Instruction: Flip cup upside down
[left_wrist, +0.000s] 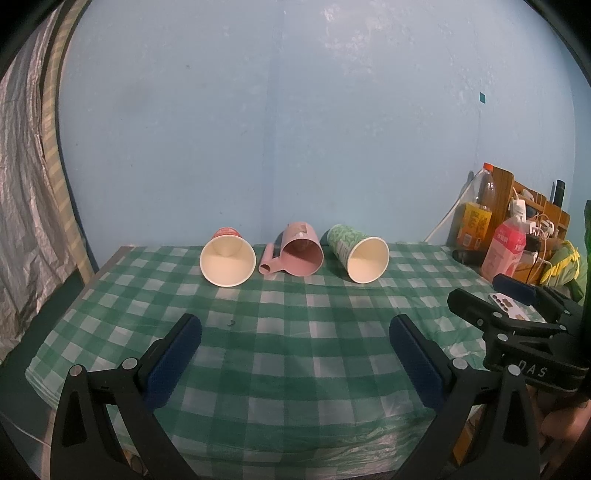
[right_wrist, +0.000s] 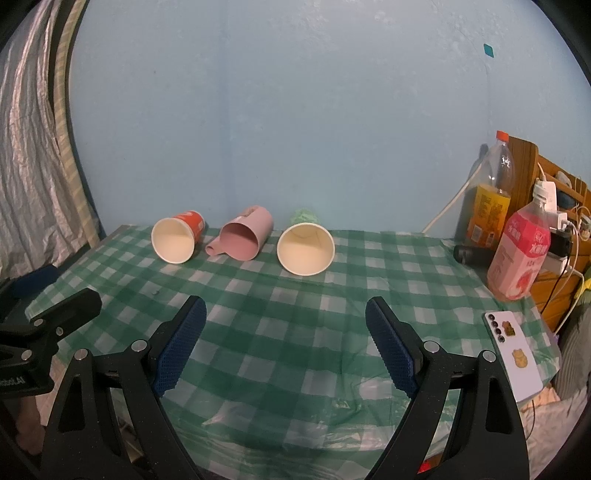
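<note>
Jaws on both our left gripper (left_wrist: 295, 345) and right gripper (right_wrist: 286, 330) stood wide and empty above the worktop (right_wrist: 295, 317), so we judged best a side grip on the green cup (right_wrist: 306, 248), lying ahead, mouth toward us.

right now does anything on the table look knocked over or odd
Yes: the red paper cup, pink mug and green paper cup all lie on their sides, mouths toward the cameras. No spill shows on the checkered cloth.
</note>
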